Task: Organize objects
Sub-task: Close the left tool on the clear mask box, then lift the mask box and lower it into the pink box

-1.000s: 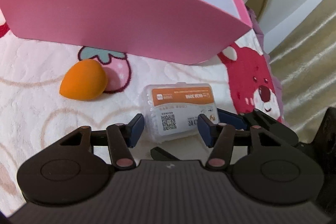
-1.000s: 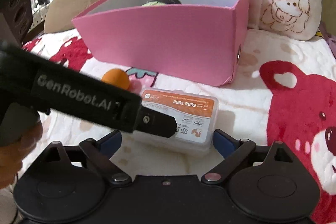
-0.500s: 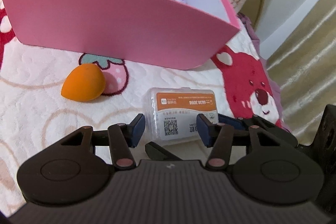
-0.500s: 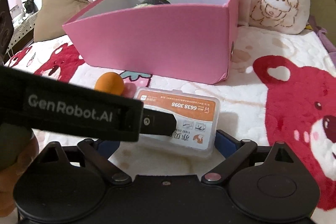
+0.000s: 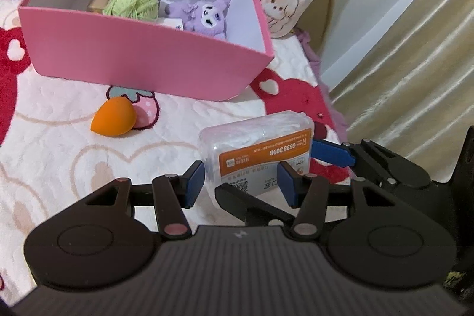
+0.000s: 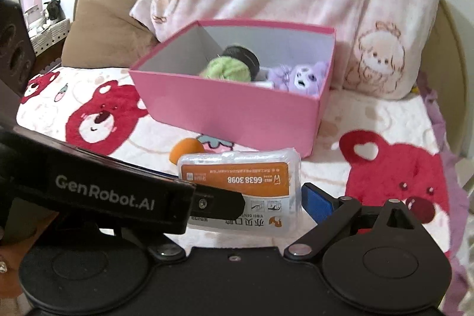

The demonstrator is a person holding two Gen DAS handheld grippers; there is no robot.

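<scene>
Clear plastic case (image 5: 256, 151) w/ orange label now up off the blanket (image 5: 59, 144) and tilted; half a sec ago it sat lower, near flat. Box interior more visible than before, so both tools have risen. Judgement: lift phase done-ish, next is carry over the near wall of pink box (image 5: 142, 58) and drop in.

Left gripper (image 5: 241, 182): pads clamped on near end of case. Right gripper (image 6: 246, 203): one blue pad against case's right side, other pad hidden behind left tool; grip looks closed on case.

Case hangs above blanket near its right edge, in front of box.

Left view only: orange sponge (image 5: 114, 120) in full, curtain. Right view only: brown cushion (image 6: 109, 28), "GenRobot.AI" lettering.
</scene>
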